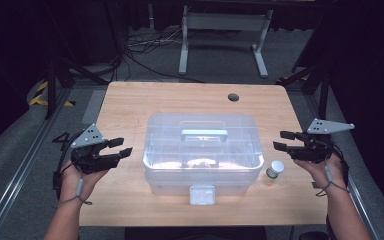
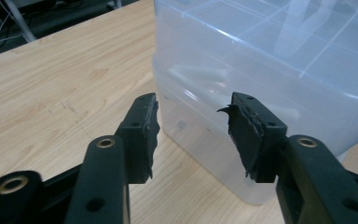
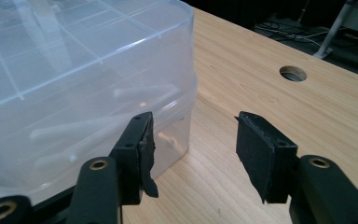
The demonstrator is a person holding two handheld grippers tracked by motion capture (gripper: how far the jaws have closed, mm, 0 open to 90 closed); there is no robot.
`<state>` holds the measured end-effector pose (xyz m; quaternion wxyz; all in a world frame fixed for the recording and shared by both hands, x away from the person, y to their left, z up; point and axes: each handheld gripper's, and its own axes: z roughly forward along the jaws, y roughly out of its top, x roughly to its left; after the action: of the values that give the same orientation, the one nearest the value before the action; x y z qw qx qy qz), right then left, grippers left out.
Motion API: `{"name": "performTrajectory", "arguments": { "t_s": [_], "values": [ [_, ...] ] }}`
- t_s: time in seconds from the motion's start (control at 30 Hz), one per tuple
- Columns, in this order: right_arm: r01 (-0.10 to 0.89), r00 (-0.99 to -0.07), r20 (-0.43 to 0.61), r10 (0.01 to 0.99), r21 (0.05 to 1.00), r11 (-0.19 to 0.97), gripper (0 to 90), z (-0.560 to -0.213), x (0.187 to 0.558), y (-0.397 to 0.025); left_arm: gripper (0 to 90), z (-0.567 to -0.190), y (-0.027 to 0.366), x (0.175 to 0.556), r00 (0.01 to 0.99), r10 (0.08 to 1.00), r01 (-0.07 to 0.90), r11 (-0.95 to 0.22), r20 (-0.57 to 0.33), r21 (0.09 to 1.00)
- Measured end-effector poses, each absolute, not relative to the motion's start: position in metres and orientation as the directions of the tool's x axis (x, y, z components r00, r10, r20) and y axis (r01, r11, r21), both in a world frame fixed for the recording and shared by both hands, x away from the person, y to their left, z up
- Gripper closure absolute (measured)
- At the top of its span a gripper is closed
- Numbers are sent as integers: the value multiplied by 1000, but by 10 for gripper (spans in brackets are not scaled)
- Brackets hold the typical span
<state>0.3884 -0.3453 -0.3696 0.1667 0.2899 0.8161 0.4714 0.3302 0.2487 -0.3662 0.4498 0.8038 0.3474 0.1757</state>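
Observation:
A clear plastic storage box (image 1: 202, 150) with a lid, a top handle (image 1: 204, 134) and a front latch (image 1: 202, 194) sits in the middle of the wooden table (image 1: 130, 105). A small jar with a white cap (image 1: 275, 169) stands just right of the box. My left gripper (image 1: 122, 146) is held open left of the box, jaws pointing at its side wall (image 2: 200, 93). My right gripper (image 1: 281, 140) is open to the right of the box, above the jar; its jaws frame the box corner (image 3: 182, 121) and bare table. Neither gripper holds anything.
A round cable hole (image 1: 233, 97) lies in the table's far part, seen too as the hole (image 3: 292, 73) in the right gripper view. Beyond the table stand a white desk frame (image 1: 225, 30) and loose cables (image 1: 145, 45) on the floor.

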Motion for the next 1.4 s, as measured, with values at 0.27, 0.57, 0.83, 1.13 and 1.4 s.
{"name": "performTrajectory", "arguments": {
  "t_s": [0.27, 0.57, 0.83, 1.13, 1.4],
  "values": [
    [280, -818, -17, 575, 862, 423, 501, -364, 386, -337, 496, -354, 241, 333, 749, 662, 383, -383, -39, 841],
    [280, -814, -26, 581, 858, 431, 500, -357, 382, -332, 482, -321, 221, 335, 802, 596, 311, -383, -24, 870],
    [283, -812, -19, 583, 861, 422, 502, -352, 375, -337, 476, -306, 197, 347, 839, 544, 296, -409, -30, 863],
    [277, -809, -26, 587, 864, 421, 501, -350, 367, -340, 462, -289, 167, 358, 880, 475, 259, -435, -25, 862],
    [273, -810, -32, 585, 863, 425, 499, -349, 362, -342, 462, -283, 157, 371, 893, 448, 254, -423, -43, 870]
  ]
}}
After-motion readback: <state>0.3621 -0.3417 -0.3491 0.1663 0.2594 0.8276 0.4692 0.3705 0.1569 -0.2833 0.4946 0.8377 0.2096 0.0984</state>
